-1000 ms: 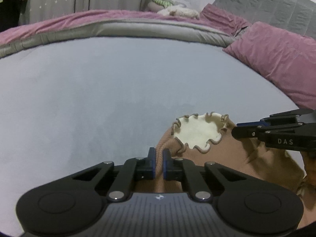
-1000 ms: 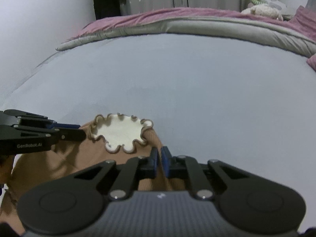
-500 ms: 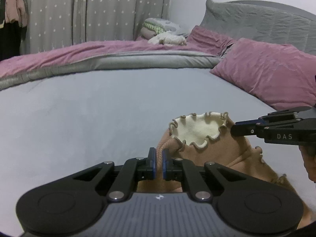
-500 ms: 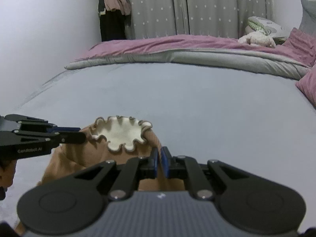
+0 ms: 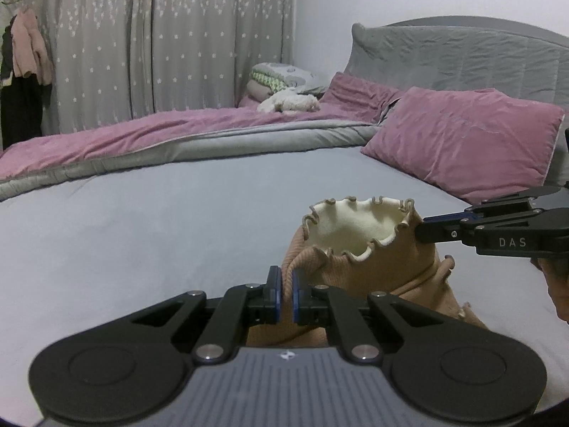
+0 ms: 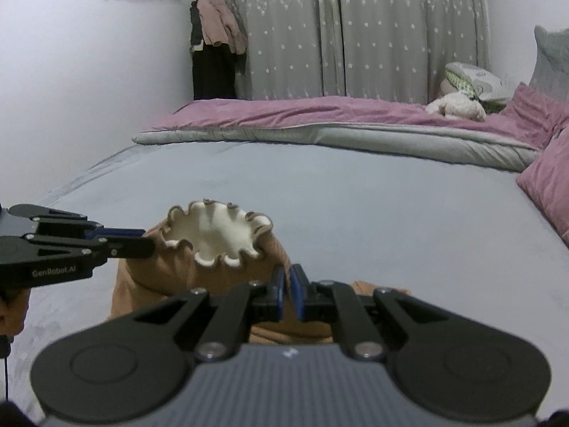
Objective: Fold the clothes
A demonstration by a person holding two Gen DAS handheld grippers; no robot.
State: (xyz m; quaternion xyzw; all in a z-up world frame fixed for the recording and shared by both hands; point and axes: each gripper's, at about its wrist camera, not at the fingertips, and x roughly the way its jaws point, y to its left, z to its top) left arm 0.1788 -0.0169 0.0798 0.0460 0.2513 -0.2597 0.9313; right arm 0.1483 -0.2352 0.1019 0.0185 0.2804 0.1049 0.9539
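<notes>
The tan ribbed knit garment with a cream frilled collar (image 5: pixel 355 245) hangs above the grey bed sheet (image 5: pixel 142 220), spanned sideways between the left tool (image 5: pixel 284 293) and right tool (image 6: pixel 287 293), each clenched on a shoulder (equally near).

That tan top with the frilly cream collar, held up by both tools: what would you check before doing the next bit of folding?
1. Left tool clamped on tan top: ok.
2. Right tool clamped on it too: ok.
3. Frilly collar spread between both grips: ok.
4. Bedsheet ahead free for laying down: ok.
5. Pink pillow away from the top: ok.
6. Hem lifted off the bed: cannot tell, hidden below the tools.
</notes>
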